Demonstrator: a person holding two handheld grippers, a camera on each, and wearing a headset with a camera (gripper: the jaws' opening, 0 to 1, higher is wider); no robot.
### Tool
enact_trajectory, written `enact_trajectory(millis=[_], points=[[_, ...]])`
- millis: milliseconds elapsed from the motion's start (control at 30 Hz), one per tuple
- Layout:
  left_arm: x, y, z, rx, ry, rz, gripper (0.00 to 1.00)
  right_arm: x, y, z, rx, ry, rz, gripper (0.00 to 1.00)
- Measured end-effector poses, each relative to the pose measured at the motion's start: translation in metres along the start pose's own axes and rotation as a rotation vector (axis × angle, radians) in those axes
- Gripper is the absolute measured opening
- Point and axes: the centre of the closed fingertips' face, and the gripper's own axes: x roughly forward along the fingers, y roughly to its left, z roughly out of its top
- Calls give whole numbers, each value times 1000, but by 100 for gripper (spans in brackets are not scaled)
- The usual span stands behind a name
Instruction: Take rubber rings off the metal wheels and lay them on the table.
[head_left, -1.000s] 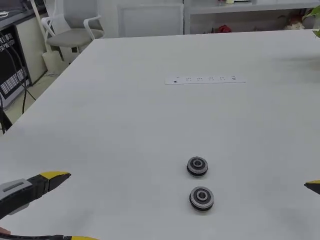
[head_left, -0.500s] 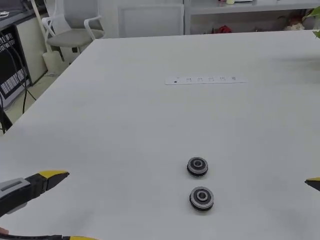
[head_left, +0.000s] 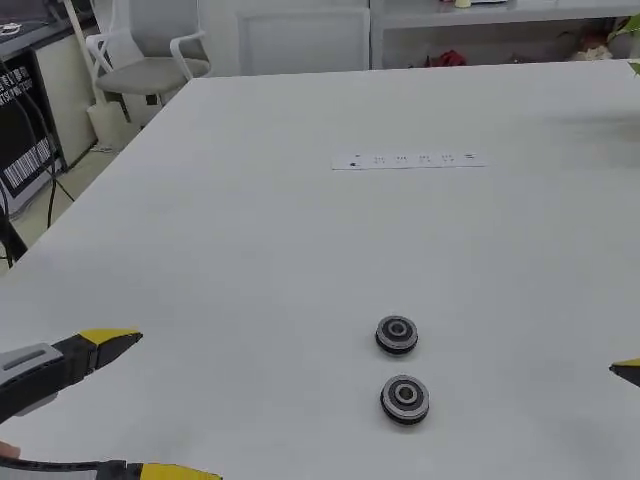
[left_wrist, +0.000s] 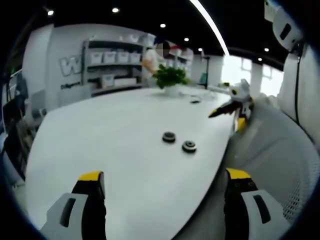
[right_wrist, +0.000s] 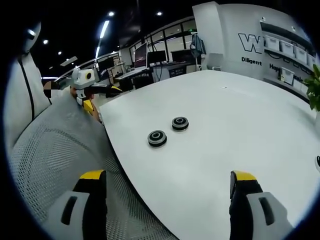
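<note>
Two metal wheels with black rubber rings lie flat near the front of the white table (head_left: 300, 220). One wheel (head_left: 397, 335) (left_wrist: 169, 136) (right_wrist: 180, 123) is farther from me than the other wheel (head_left: 405, 398) (left_wrist: 189, 146) (right_wrist: 157, 138). My left gripper (head_left: 150, 405) (left_wrist: 165, 181) hovers open at the lower left, well to the left of the wheels, with nothing between its yellow-tipped jaws. My right gripper (right_wrist: 168, 180) is open too, far to the right of the wheels; just one yellow tip (head_left: 628, 371) pokes in at the head view's right edge.
A flush socket strip (head_left: 408, 160) sits in the table's middle. A white chair (head_left: 140, 60) stands past the far left corner. A potted plant (left_wrist: 170, 77) is on the table's far end. A grey mesh chair back (right_wrist: 55, 145) is beside the table's near edge.
The left gripper has edged slightly up and forward in the head view. The wheels and the right gripper's tip have stayed put.
</note>
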Motion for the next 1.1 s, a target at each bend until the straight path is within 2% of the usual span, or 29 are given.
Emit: enact_trajectory(millis=[200,433,633,767,933,1100], points=[[0,4,-4,9,14,-10,100,1,1,1,0,-1,5,99],[2,5,0,19,13,-21,100,3,1,3,-5,-4,13,98],[6,-3,13,31,8,-40,100,4,0,8,-11,-17,19,94],[10,-8,25,40,-10,-67,100,5,0,11,-19,-19,25,93],[16,-11,36,78,-7,-95,100,6,-1,15,-29,-16,35,90],[23,-14,48,123,-10,-124,100,11,-1,25,-41,-36,44,88]])
